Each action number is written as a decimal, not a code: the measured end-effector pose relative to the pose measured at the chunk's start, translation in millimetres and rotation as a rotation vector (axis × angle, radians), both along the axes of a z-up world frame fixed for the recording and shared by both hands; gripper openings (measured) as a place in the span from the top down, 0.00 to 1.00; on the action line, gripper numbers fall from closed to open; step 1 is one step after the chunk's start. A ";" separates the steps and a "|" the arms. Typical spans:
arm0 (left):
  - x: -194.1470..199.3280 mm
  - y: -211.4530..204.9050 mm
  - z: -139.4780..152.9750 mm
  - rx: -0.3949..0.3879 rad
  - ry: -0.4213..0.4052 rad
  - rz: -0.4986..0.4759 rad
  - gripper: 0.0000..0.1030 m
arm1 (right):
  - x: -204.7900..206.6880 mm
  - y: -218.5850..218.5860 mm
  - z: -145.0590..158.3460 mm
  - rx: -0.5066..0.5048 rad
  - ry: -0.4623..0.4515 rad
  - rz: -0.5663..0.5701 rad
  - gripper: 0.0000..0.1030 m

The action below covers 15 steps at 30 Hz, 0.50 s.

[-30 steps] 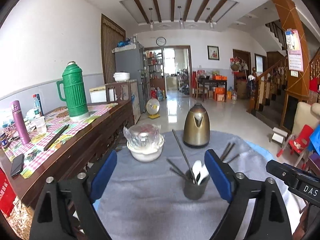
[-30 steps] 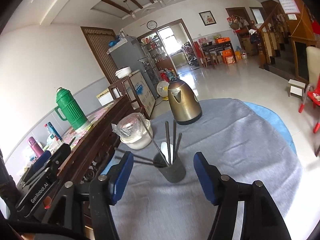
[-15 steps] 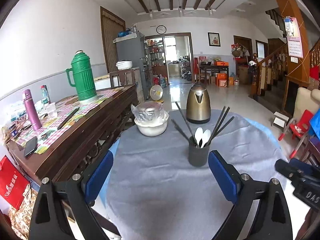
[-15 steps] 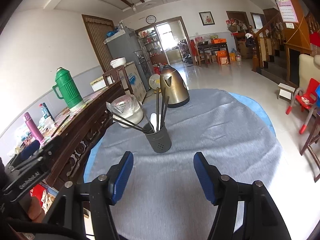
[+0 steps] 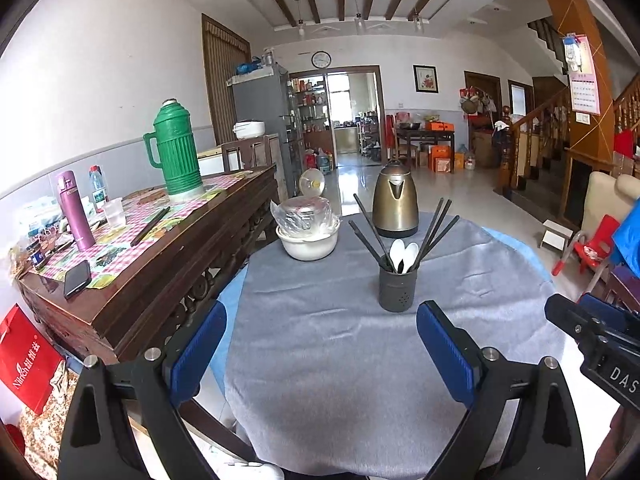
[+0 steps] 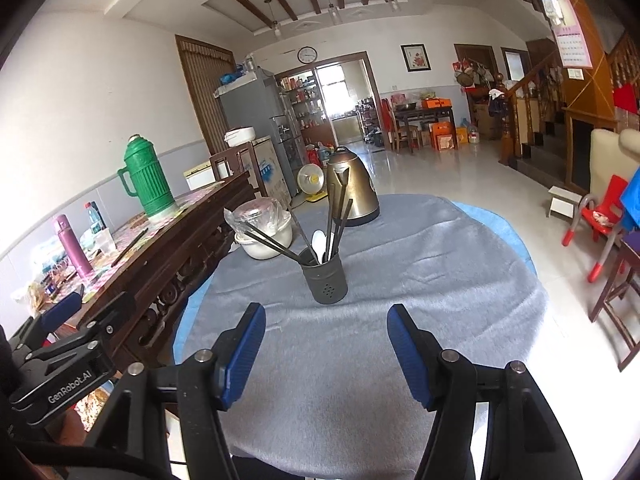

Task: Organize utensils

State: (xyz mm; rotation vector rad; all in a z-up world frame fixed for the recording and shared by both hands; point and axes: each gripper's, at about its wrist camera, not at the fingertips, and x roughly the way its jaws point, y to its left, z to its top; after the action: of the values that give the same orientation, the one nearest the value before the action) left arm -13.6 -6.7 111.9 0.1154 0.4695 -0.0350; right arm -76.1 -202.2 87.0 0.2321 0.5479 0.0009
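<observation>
Holder [image 5: 398, 289] stands upright mid-table [image 5: 320, 360], chopsticks [image 5: 438, 228] and white spoons [image 5: 404, 254] inside, splayed. Left gripper [image 5: 320, 354] and right gripper [image 6: 326, 354]: jaws released, nothing between. Chopsticks likely light, stiff, slick; pinch mid-shaft. Holder may tip.

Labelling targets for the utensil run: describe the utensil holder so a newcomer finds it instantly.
Start at the round table under the grey cloth. Near its middle stands the utensil holder, nearer the camera than the brass kettle and white bowl. It alone is a dark cylindrical cup bristling with black chopsticks and white spoons.
</observation>
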 end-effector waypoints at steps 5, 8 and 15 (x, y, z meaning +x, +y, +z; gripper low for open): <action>-2.1 7.1 -4.2 0.001 0.000 0.016 0.07 | -1.9 9.4 -4.9 -0.027 0.001 0.000 0.35; -1.6 9.4 -5.2 0.007 0.003 0.025 0.07 | -2.8 15.7 -9.5 -0.044 0.011 0.011 0.35; -2.1 11.2 -6.7 0.014 0.005 0.027 0.07 | -0.9 24.9 -16.3 -0.058 0.033 0.021 0.35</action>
State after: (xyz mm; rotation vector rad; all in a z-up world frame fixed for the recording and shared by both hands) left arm -15.7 4.5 105.3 0.1227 0.4764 -0.0051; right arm -77.0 -177.3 70.8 0.1697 0.5828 0.0010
